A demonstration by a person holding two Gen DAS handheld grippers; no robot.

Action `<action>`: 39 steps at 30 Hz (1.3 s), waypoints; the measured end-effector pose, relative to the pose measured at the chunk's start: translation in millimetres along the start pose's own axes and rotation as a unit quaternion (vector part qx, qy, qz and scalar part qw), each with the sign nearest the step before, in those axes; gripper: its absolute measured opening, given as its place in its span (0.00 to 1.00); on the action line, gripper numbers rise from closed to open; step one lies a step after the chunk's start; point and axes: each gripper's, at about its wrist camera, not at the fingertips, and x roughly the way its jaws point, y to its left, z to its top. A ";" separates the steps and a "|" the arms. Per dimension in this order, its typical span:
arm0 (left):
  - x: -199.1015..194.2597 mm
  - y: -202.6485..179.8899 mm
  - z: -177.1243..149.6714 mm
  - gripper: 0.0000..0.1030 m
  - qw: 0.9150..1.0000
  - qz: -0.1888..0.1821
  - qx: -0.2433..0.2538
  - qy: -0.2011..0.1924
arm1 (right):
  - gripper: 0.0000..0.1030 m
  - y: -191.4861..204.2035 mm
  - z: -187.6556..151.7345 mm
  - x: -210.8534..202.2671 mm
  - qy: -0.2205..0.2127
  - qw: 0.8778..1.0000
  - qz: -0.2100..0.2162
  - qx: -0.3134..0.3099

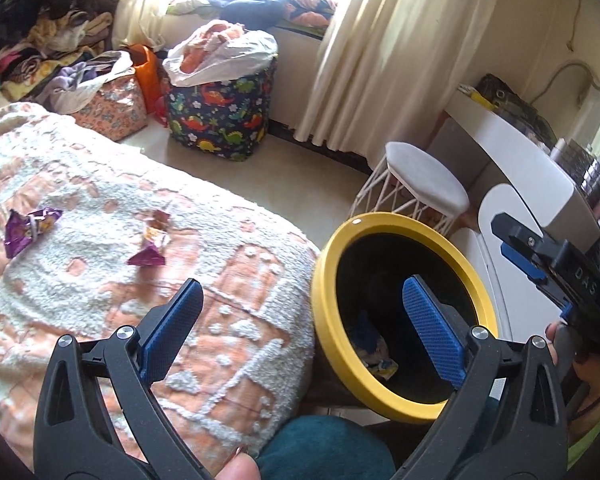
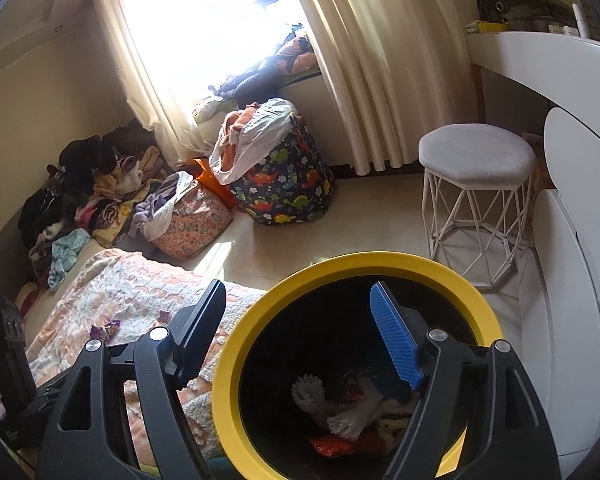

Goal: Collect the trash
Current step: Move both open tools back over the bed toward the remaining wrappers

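Yellow-rimmed bin (image 2: 236, 344) stands at the bed's (image 1: 80, 312) edge, trash inside. The right gripper (image 2: 300, 324) hangs over its mouth, jaws spread, empty. The left gripper (image 1: 300, 316), spread wide and empty, straddles the rim. Purple wrappers (image 1: 32, 228) lie farther across the bed, bare blanket between.

The bed's blanket (image 1: 100, 300) is nubbly, tufted cloth, matt and rough, and the purple wrappers (image 1: 30, 228) lying on it are crinkled, glossy foil. Just beside the bed, the bin (image 2: 380, 266) has a smooth, matt yellow plastic rim. Beyond the bin, the stool (image 2: 476, 152) has a soft matt cloth seat on thin white-painted metal wire, and the dinosaur-print bag (image 2: 288, 184) is cloth.
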 end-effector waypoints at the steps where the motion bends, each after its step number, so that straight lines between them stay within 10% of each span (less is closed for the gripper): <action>1: -2.3 4.6 0.8 0.89 1.000 0.003 -0.004 -0.003 | 0.70 4.7 -0.6 0.1 0.000 1.000 0.003 -0.005; 26: -47.2 101.5 8.7 0.89 0.992 0.053 -0.096 -0.063 | 0.74 98.3 -27.5 17.2 0.034 0.993 0.071 -0.088; 39: -46.0 198.7 -6.6 0.89 0.972 0.110 -0.199 -0.066 | 0.74 150.6 -46.8 71.3 0.105 0.983 0.103 -0.105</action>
